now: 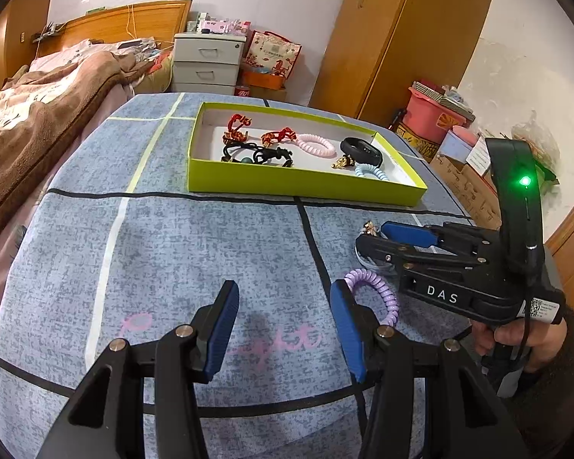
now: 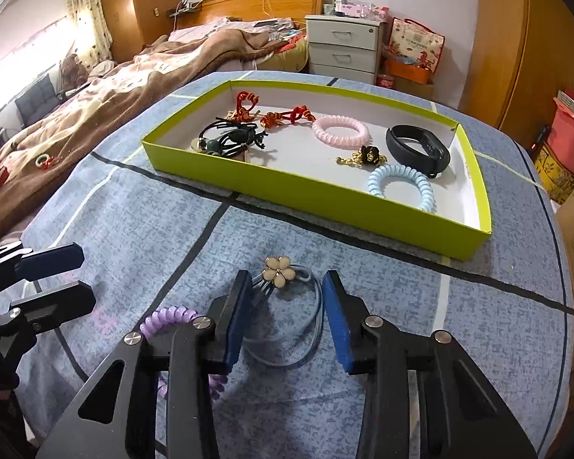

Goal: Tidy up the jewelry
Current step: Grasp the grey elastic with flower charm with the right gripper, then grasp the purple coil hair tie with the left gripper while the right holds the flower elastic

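Two pieces remain on the cloth (image 2: pixel 134 206): a flower tie (image 2: pixel 279 267) and a purple coil (image 2: pixel 168 317). Several others already lie in the green box (image 2: pixel 325 206). The right gripper (image 2: pixel 285 298) straddles the flower tie, jaws apart, not clamping; the left gripper (image 1: pixel 283 313) hovers open and empty.
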`<state>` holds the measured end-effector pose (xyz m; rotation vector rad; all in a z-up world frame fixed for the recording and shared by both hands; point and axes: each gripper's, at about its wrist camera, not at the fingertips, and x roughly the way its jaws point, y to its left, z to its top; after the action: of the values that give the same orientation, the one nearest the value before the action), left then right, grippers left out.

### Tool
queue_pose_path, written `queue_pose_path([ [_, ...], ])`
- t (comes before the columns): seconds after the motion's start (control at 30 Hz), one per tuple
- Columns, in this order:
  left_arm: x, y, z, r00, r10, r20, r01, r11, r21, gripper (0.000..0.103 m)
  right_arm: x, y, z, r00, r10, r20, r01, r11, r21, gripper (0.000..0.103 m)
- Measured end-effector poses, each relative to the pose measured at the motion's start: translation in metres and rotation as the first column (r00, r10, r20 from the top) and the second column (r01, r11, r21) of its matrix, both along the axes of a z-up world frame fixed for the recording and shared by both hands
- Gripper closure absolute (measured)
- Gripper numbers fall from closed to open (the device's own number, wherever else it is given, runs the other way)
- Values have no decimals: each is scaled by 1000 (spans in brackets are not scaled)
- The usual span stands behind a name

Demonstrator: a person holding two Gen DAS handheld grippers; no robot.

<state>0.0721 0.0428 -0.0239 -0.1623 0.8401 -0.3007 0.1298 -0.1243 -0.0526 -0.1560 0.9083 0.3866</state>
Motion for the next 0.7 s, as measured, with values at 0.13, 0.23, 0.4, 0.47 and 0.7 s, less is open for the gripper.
queue_pose_path([
  [0.13, 0, -2, 0, 1000, -7, -1, 7, 1000, 2, 51, -1, -1, -1, 1000, 6, 2, -6, 1000, 1, 71],
  [0.23, 1, -4, 0, 1000, -11, -3, 11, 1000, 2, 51, -1, -1, -1, 1000, 3, 5, -3, 1000, -3, 83],
  [0.4, 1, -7, 0, 1000, -20, -8, 20, 1000, 4, 51, 0, -3, 0, 1000, -6, 8, 6, 1000, -3, 93],
  [0.47, 1, -10, -1, 1000, -25, -11, 25, 1000, 3, 51, -1, -4, 1, 1000, -9, 10, 9, 1000, -2, 98],
  [0.7, 0, -17, -2, 998, -54, -17, 54, 999, -7, 51, 0, -17, 5, 999, -49, 18, 49, 998, 44, 100],
])
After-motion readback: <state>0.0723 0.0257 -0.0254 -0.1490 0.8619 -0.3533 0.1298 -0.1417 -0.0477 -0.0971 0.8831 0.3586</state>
